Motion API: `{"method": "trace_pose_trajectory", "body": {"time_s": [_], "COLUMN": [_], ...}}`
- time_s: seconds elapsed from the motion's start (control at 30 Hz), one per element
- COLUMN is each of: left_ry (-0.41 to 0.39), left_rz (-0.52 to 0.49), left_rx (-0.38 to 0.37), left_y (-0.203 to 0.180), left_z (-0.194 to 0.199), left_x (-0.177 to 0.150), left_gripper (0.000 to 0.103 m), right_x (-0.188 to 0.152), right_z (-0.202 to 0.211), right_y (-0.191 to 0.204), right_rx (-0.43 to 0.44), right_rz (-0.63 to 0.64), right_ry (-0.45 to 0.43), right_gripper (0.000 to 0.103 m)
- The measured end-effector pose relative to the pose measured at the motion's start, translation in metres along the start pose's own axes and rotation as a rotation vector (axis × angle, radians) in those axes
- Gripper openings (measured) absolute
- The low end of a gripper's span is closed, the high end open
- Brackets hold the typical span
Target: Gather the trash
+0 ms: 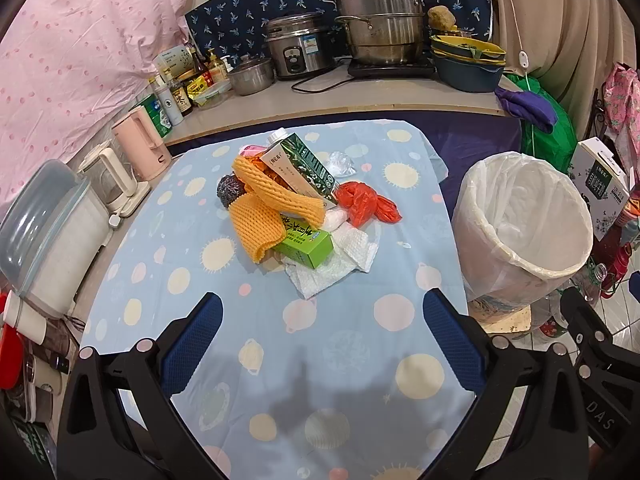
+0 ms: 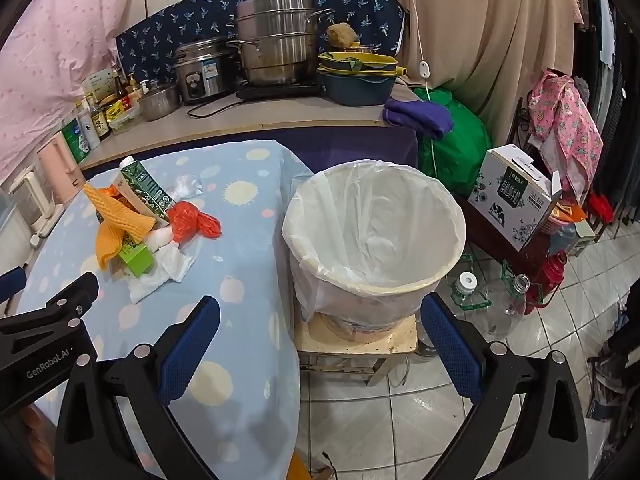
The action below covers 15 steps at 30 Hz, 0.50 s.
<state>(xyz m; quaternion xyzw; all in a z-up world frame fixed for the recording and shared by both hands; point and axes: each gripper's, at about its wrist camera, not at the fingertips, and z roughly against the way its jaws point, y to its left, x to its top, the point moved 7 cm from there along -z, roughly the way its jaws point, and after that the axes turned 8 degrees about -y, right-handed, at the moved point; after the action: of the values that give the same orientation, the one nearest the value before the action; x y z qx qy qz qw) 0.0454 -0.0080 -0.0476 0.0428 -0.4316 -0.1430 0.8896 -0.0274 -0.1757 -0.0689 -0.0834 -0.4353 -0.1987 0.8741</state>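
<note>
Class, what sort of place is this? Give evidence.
Probably a home kitchen corner: a rice cooker and stacked steel steamer pots stand on the counter, with sauce bottles beside them.

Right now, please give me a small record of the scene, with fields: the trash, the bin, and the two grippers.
trash: pile on the blue tablecloth: milk carton, orange foam net, green box, red plastic bag, white paper towels
bin: white-lined bin, beside the table, looks empty
left gripper: open, holds nothing
right gripper: open, holds nothing
</note>
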Motion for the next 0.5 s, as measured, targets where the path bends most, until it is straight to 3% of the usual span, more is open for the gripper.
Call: {"method": "trace_pose_trajectory", "body": {"time_s": [0.5], "left_ry": [0.002], "left_rz": [0.001], "left_rx": [0.0], "left_y": [0.0005], "left_z": [0.0003], "left_x": [-0.0018], "left_gripper": [0.096], "right_x": [0.0002], "right_z": [0.0027], "right_y": [0.0008], "right_rx": [0.001], "right_rz": [-0.001], "right_ry": [0.0], "right_gripper": [0.096]}}
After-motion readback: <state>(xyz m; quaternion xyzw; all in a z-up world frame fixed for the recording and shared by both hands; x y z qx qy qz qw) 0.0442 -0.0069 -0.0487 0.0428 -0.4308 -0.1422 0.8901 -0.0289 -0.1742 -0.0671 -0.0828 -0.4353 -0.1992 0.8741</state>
